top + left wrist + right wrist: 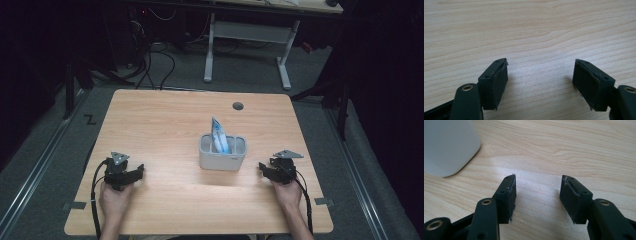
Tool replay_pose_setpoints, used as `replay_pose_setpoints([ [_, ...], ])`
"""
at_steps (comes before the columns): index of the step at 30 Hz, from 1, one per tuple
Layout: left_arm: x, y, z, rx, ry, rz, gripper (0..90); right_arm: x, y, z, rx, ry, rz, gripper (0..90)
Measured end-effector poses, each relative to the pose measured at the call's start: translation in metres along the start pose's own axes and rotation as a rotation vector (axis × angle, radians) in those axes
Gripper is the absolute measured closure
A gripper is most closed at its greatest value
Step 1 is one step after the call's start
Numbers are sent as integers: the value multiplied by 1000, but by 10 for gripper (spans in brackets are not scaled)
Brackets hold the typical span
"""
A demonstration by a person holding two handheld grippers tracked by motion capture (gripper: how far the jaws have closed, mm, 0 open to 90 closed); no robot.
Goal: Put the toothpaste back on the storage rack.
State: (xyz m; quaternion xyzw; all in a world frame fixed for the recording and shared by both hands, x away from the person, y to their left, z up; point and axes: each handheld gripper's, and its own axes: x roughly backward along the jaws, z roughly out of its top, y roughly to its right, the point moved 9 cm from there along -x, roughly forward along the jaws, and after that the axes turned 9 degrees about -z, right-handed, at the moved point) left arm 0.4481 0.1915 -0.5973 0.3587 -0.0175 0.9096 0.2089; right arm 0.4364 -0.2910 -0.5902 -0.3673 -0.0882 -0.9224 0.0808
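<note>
Both grippers, left gripper (131, 172) and right gripper (266, 169), we hold with jaws apart, clamping nothing, low over the light wooden tabletop (165, 125). Between them stands a grey rectangular plastic container (222, 153) holding an upright blue-and-white packet (219, 136); its writing is unreadable.

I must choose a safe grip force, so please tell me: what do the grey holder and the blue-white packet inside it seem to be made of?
The grey holder looks like moulded plastic with a matte finish: smooth, even walls, rounded corners and no grain. The blue-white packet seems to be thin glossy film or foil: it shines, is printed and ends in a flat pointed top. The picture is too small to be sure.
</note>
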Motion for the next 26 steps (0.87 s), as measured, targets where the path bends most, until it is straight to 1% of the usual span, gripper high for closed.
replay_pose_setpoints([
  [3,0,0,0,0,0,0,287,0,0,0,3,2,-2,465],
  [7,0,0,0,0,1,0,287,-2,-1,0,23,17,-12,436],
  [8,0,0,0,0,1,1,287,-2,-1,0,21,26,-10,434],
  [26,0,0,0,1,1,1,287,-1,-2,-1,25,28,0,422],
])
